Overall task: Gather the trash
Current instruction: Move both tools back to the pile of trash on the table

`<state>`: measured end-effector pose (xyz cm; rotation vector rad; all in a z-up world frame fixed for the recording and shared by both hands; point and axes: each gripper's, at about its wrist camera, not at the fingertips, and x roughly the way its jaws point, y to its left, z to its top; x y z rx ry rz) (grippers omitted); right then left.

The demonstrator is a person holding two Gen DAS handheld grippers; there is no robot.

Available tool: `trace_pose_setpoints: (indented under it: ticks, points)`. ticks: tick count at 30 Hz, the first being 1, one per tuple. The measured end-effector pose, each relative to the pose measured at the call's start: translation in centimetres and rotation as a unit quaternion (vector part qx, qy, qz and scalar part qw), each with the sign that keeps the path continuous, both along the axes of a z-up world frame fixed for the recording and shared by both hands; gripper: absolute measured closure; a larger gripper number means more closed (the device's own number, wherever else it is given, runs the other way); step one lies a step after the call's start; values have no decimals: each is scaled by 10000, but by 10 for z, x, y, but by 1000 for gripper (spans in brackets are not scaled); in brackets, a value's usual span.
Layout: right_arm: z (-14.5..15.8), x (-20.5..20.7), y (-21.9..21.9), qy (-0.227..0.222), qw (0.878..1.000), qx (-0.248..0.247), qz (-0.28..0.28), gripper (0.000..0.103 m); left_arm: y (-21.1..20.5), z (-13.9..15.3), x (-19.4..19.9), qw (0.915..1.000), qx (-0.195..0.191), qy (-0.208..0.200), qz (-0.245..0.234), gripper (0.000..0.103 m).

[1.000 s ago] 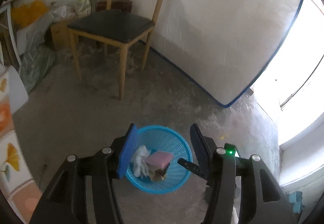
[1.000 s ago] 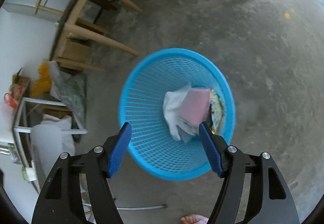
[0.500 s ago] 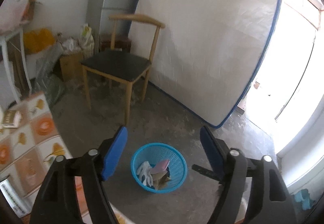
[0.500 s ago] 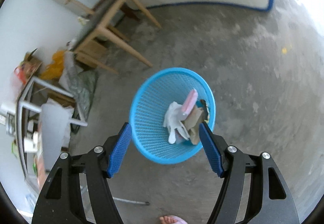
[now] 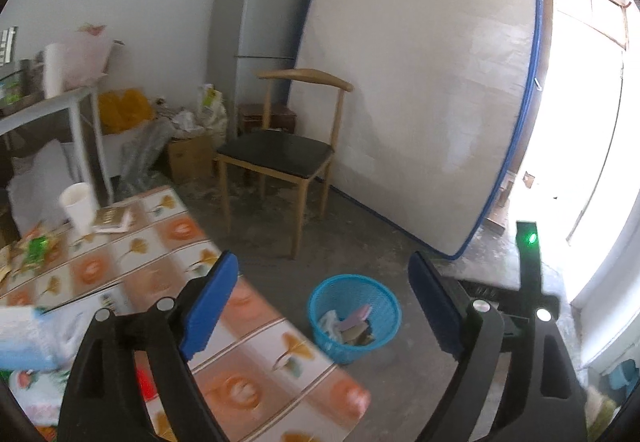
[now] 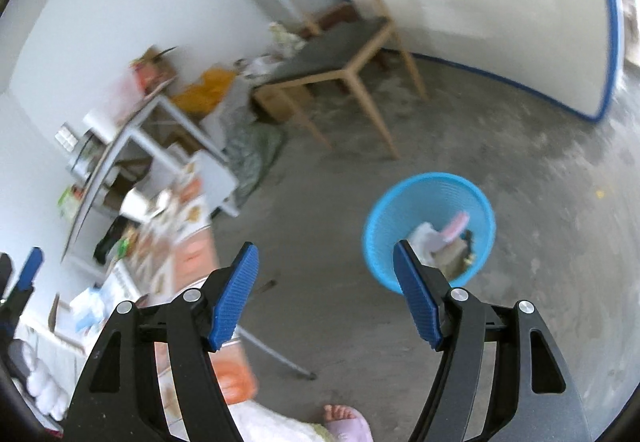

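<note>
My left claw (image 5: 320, 306) is empty and its jaws are opening wide. Left of and under it I've got the desk (image 5: 168, 242) with the flowery cloth, a white cup (image 5: 78, 207) and some blurry packets at the far left. The bin (image 5: 354, 312) sits on the floor just ahead, between the fingers, with trash (image 5: 352, 326) piled inside. Beyond it there's a chair (image 5: 280, 150) and a mattress (image 5: 420, 82). My right claw (image 6: 324, 294) is spread apart too, nothing in it; the bin (image 6: 428, 226) is just past its right finger.
</note>
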<state>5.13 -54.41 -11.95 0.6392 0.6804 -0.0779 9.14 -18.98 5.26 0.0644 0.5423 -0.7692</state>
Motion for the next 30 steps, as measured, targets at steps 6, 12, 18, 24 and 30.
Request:
trace_pose_setpoints:
  ticks: [6, 12, 18, 24, 30]
  points:
    - [25, 20, 52, -216, 9964, -158, 807, 35, 71, -12, -17, 9984, 169, -88, 530, 16]
    - [43, 42, 122, -275, 9834, -409, 1744, 34, 138, -33, -28, 9931, 249, 28, 1149, 15]
    - [53, 58, 181, -276, 9672, -579, 2456, 34, 193, -54, -35, 9857, 182, 149, 1667, 15]
    - [55, 66, 225, -195, 9519, -764, 2960, 33, 233, -76, -41, 9795, 31, 315, 1988, 15]
    - [53, 74, 263, -92, 9379, -948, 3335, 33, 263, -89, -48, 9745, -146, 301, 2217, 15]
